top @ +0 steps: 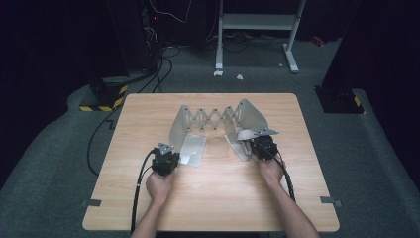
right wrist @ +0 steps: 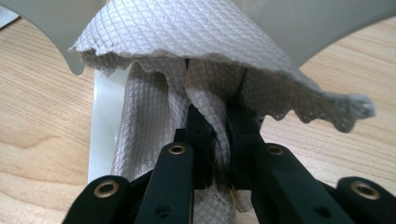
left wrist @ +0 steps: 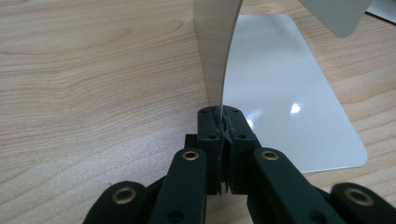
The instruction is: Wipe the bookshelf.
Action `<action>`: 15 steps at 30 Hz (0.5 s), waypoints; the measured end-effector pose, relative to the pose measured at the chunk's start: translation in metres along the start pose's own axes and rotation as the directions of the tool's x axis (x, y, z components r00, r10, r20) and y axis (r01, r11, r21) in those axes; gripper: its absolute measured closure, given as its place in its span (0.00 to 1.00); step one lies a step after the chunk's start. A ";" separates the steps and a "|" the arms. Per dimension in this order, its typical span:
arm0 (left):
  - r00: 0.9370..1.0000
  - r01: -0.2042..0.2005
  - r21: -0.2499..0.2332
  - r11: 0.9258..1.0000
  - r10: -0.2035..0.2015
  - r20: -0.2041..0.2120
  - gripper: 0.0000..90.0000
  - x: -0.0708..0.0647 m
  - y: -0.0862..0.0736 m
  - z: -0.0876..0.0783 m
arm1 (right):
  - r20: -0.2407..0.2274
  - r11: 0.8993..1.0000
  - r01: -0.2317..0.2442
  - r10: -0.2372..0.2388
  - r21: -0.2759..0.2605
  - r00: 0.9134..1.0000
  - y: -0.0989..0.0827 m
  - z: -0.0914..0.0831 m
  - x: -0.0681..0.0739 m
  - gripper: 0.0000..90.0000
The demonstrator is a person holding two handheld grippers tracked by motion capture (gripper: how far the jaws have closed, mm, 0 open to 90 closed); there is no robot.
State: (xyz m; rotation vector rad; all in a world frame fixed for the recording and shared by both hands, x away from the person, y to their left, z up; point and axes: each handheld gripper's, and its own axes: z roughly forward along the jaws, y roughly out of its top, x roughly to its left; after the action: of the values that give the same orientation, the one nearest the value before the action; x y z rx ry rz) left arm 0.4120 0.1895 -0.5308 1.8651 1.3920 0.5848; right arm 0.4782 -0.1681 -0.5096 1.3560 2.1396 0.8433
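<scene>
rack [top: 218, 120] mid-table [top: 148, 198]; left gripper [left wrist: 219, 114] clamped on its left panel edge; right gripper [right wrist: 219, 123] pinching cloth [right wrist: 210, 32] at its right panel.

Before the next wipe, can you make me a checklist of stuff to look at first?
1. Left claw pinching the thin edge of the metal rack's upright plate: ok, its jaws are shut on it.
2. Right claw holding the wiping cloth: ok, cloth is bunched between its jaws.
3. Cloth touching the rack's right plate: ok, draped against it.
4. Rack standing flat on the table: ok.
5. Scissor links fully stretched: cannot tell.
6. Any dirt left: cannot tell.
</scene>
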 end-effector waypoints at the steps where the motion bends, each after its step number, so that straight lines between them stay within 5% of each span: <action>1: 1.000 0.000 0.000 1.000 0.000 0.000 0.96 0.000 0.000 0.000 | 0.000 1.000 0.001 -0.001 -0.003 1.000 0.000 -0.001 0.000 0.91; 15: 1.000 0.001 0.001 1.000 -0.001 0.001 0.96 0.000 0.000 0.000 | -0.011 0.995 -0.004 0.003 -0.097 1.000 0.013 -0.030 -0.005 0.91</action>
State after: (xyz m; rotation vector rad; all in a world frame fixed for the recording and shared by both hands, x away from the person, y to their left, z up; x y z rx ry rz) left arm 0.4120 0.1896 -0.5308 1.8650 1.3924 0.5831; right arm 0.4682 -0.1760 -0.4792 1.3100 2.0766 0.9446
